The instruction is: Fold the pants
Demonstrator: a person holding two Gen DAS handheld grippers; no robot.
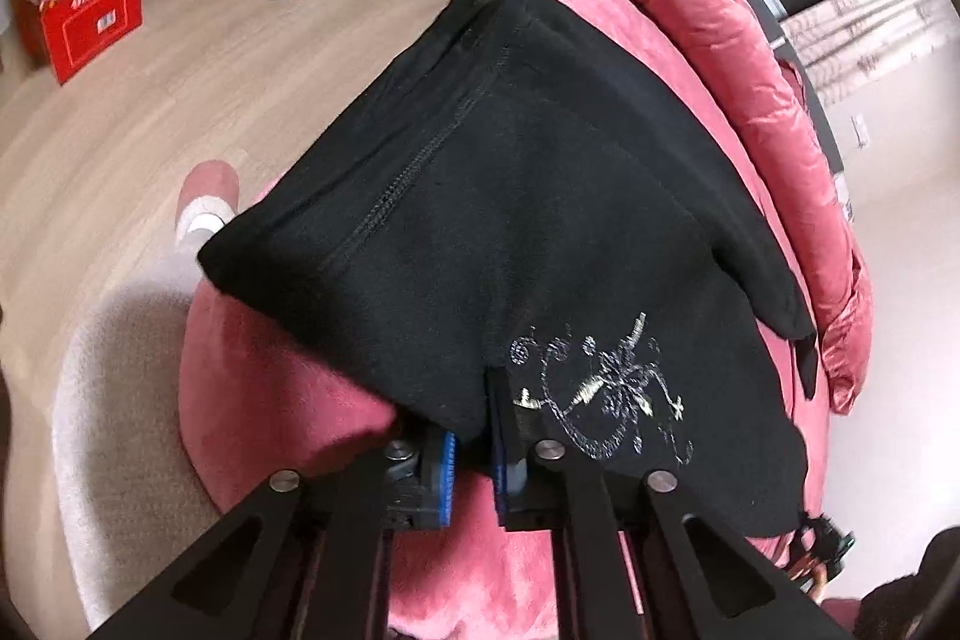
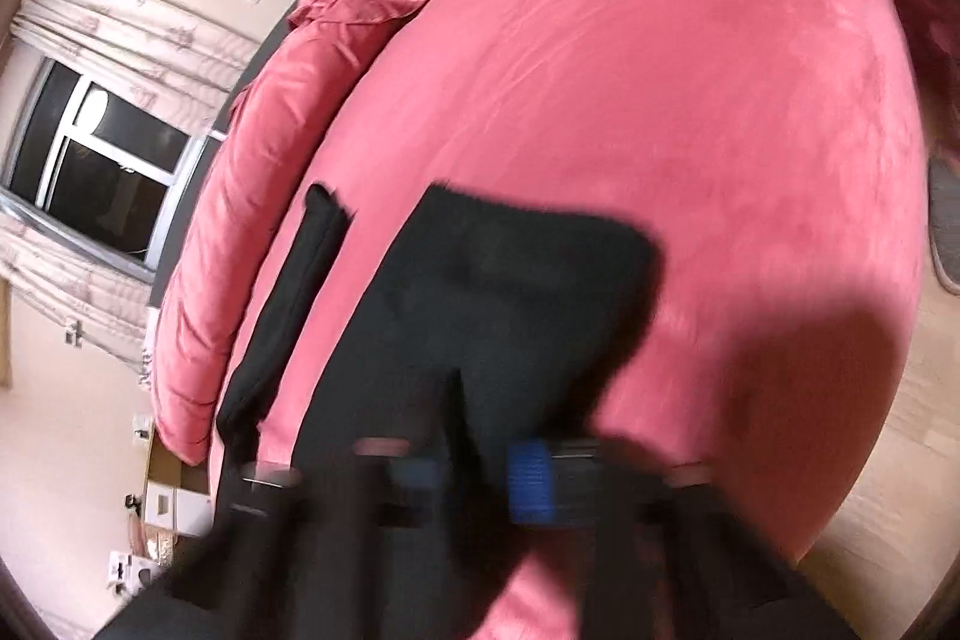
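You have the black pants (image 1: 510, 220) lying on the pink bed (image 1: 282, 388), with one edge lifted toward you. Your left hand-held gripper (image 1: 474, 460) is clenched on the near hem, just left of the silver embroidery (image 1: 600, 394); cloth sits pinched between its blue pads (image 1: 447, 466). Your right hand-held gripper (image 2: 468, 478) is blurred in its own view, but its jaws look closed on dark fabric, so you seem to be grasping the same near edge further to the right. From the right wrist view the pants (image 2: 510, 292) spread away from you across the bed (image 2: 660, 70), with a narrow strip of the garment lying apart on the left, beside the pink quilt (image 2: 252, 172).

The step in hand looks like a fold: both near corners are pinched and raised, ready to be carried over the rest of the garment toward the far end. Next you need to move both hands together, keep the edge taut between them so it does not sag, and lay it down square on the far part. Watch the loose strip on the left; it may need tucking in first, or the fold will come out uneven. Release only once the cloth lies flat.
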